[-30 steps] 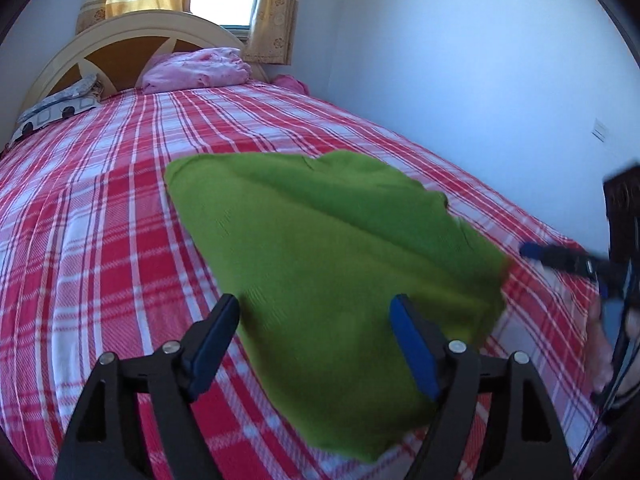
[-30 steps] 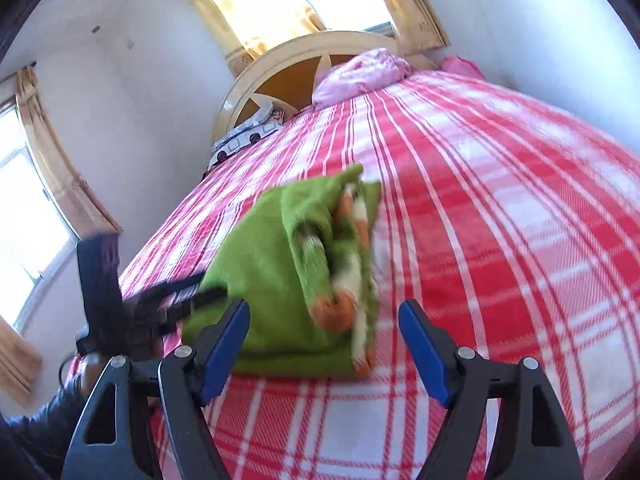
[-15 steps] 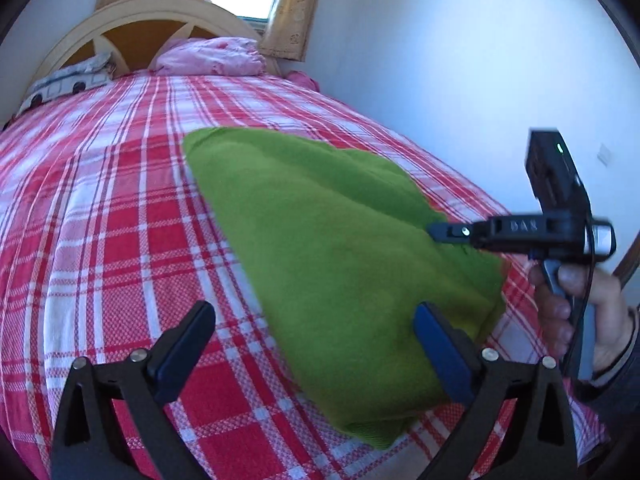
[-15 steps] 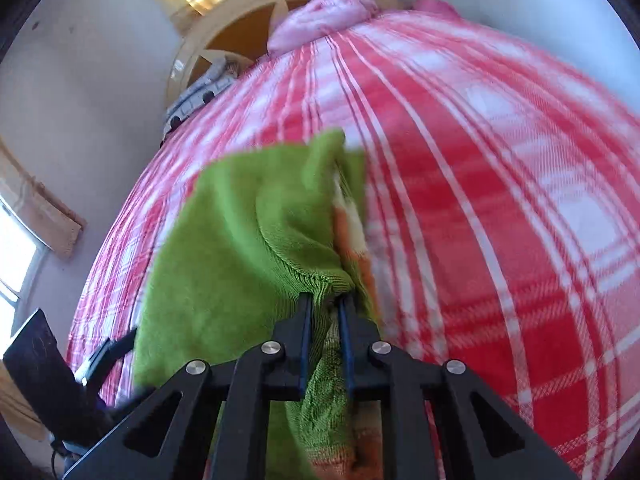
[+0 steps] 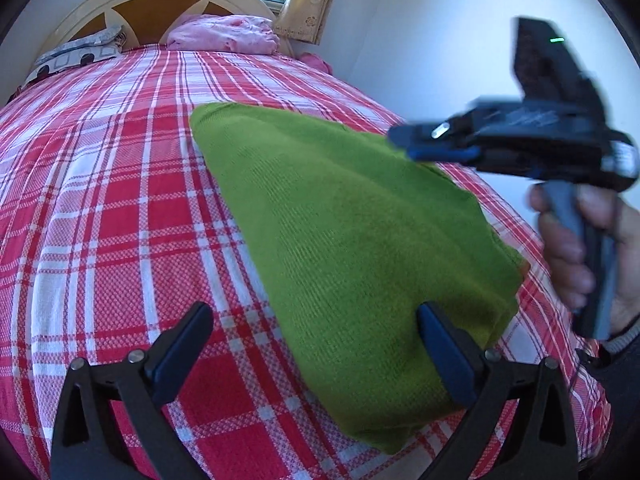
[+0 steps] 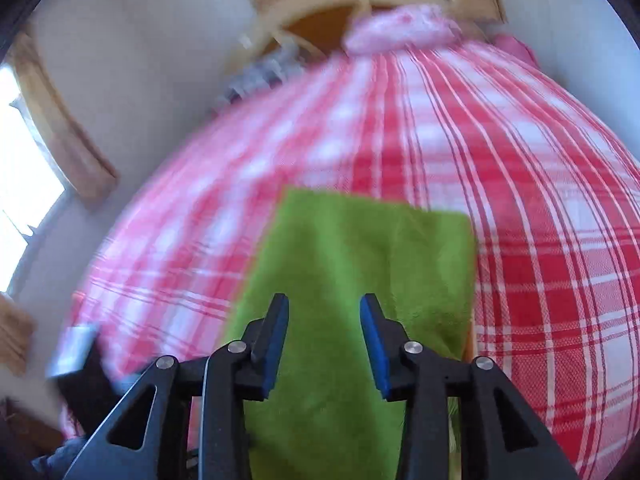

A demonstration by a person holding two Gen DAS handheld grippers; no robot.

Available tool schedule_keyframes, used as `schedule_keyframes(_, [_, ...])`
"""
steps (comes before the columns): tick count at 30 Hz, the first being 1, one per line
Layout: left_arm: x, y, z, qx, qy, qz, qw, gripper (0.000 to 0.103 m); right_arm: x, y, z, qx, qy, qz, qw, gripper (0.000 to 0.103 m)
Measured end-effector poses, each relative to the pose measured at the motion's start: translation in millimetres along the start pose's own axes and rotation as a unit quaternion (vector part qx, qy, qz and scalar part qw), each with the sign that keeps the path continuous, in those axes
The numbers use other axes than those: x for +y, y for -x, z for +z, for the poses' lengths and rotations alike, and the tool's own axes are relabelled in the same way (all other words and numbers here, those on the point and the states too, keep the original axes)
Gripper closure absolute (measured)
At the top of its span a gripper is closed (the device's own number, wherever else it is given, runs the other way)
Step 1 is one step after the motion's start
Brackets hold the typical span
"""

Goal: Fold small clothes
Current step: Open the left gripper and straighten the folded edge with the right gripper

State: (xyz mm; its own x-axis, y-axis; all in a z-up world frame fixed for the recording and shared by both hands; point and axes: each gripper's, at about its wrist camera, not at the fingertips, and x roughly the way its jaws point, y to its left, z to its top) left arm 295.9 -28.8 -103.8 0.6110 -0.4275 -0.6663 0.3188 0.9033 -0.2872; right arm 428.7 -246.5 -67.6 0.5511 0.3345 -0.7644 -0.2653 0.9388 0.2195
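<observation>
A folded green knit garment (image 5: pixel 344 236) lies on the red and white checked bed (image 5: pixel 120 184). My left gripper (image 5: pixel 316 344) is open and empty just before its near edge, its right finger over the cloth. My right gripper (image 5: pixel 436 148) shows in the left wrist view, held in a hand above the garment's far right side. In the right wrist view the right gripper (image 6: pixel 324 336) is open and empty, hovering over the green garment (image 6: pixel 360 272), which lies flat with a straight far edge.
A cream and wood headboard (image 5: pixel 152 4) with a pink pillow (image 5: pixel 224 34) and a patterned pillow (image 5: pixel 76 54) stands at the bed's far end. A white wall (image 5: pixel 432 28) runs along the right. The bed edge is close on the right (image 5: pixel 560 344).
My right gripper was shut on a fold of the green garment; it has let go, opened and lifted above it. The garment now lies flatter. My left gripper has drawn back slightly.
</observation>
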Motion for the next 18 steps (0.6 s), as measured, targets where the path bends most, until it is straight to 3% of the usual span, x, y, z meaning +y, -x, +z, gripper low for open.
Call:
schedule_keyframes(1, [0.4,0.2,-0.4,0.000,0.000,0.000,1.0000,0.000,-10.2,-16.1,-1.0,0.023,-0.006,-0.020,1.000,0.065])
schedule_keyframes(2, [0.6,-0.4,-0.1,0.001,0.001,-0.002,1.0000,0.000,-20.9,-24.4,-2.4,0.030,-0.015,-0.008,0.999,0.068])
schedule_keyframes(5, [0.8,-1.9,0.1,0.006,0.000,-0.004,1.0000,0.000,-37.2,-20.1,-6.0,0.007,-0.024,0.013,1.000,0.086])
schedule_keyframes(12, [1.8,-4.7,0.5,0.013,0.004,-0.007,0.9999,0.000,-50.1,-15.0,-19.6,-0.009,-0.041,0.051,0.998,0.086])
schedule_keyframes(18, [-1.1,-8.1,1.0,0.022,0.001,-0.001,0.9998,0.000,-44.2,-14.9,-14.1,-0.006,-0.027,0.053,0.998,0.083])
